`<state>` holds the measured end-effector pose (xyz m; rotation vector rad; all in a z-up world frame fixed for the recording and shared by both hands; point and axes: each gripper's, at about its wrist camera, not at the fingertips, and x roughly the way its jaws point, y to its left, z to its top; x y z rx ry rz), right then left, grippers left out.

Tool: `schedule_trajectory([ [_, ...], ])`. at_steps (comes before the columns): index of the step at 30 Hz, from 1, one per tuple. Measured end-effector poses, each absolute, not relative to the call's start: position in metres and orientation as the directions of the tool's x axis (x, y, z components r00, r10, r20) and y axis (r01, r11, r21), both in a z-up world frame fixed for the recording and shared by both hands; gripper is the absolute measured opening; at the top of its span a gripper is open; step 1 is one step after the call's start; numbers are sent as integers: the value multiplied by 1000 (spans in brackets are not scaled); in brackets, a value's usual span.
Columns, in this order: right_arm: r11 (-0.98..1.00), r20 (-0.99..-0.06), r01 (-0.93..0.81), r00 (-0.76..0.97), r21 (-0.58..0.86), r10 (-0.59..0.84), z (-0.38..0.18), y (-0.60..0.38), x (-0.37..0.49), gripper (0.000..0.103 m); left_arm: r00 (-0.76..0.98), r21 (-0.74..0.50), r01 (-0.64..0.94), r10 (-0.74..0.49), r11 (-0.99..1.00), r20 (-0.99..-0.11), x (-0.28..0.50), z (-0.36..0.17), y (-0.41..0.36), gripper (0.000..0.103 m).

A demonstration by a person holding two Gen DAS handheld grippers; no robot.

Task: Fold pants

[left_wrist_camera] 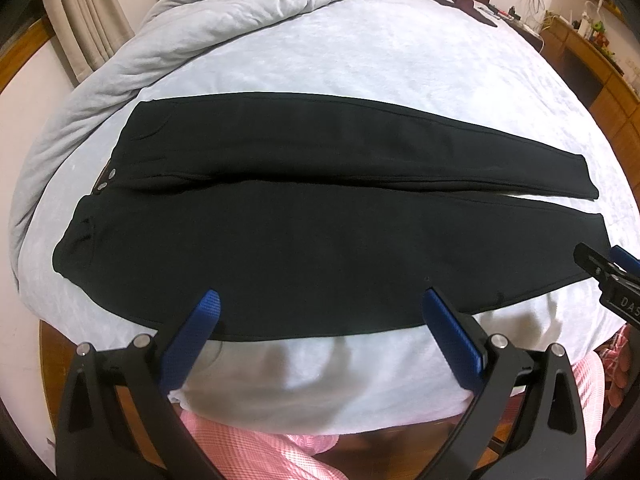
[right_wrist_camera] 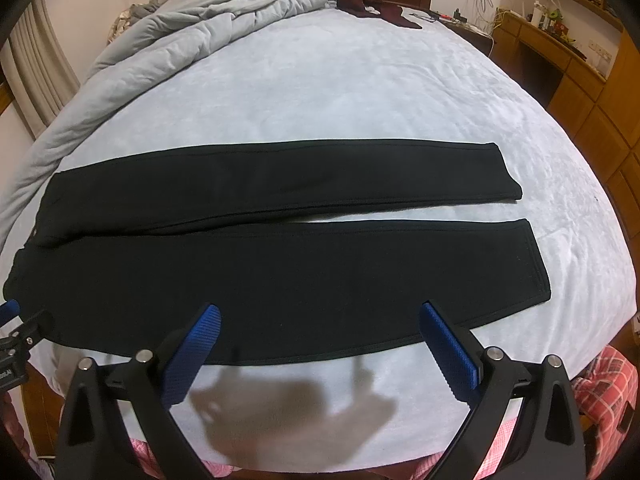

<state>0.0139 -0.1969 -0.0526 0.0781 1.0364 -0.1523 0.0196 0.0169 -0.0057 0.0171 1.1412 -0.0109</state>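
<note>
A: While the left wrist view is up, report status.

B: Left tongs [left_wrist_camera: 320, 306] are spread wide and hold nothing, hovering over the near edge of the pants [left_wrist_camera: 320, 236]. The pants lie flat across the bed [left_wrist_camera: 400, 68], waistband at 9 o'clock, cuffs at 3 o'clock, legs side by side. The right tongs enter at 3 o'clock beside the near cuff. A rumpled duvet [left_wrist_camera: 200, 28] sits at 11 o'clock.

A: And the right wrist view?

B: Right tongs [right_wrist_camera: 320, 316] are likewise spread and empty, above the near leg's lower edge. A strip of sheet shows between the two legs toward the cuffs at 3 o'clock.

A: Progress?

B: Judged from the layout: garment is spread, no fold made. Remaining: lay one leg over the other, then fold lengthwise.
</note>
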Motion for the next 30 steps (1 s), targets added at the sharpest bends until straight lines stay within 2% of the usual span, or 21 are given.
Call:
schedule_trajectory([
  [23,988,-865,154,495,-2,-79,-59,-195,16,99,403,20,17,11,1000,-915,24,-11,17,100],
  [30,984,-870,167,493,61,-30,-57,-242,44,99,388,8,27,-3,1000,-921,52,-16,6,100],
])
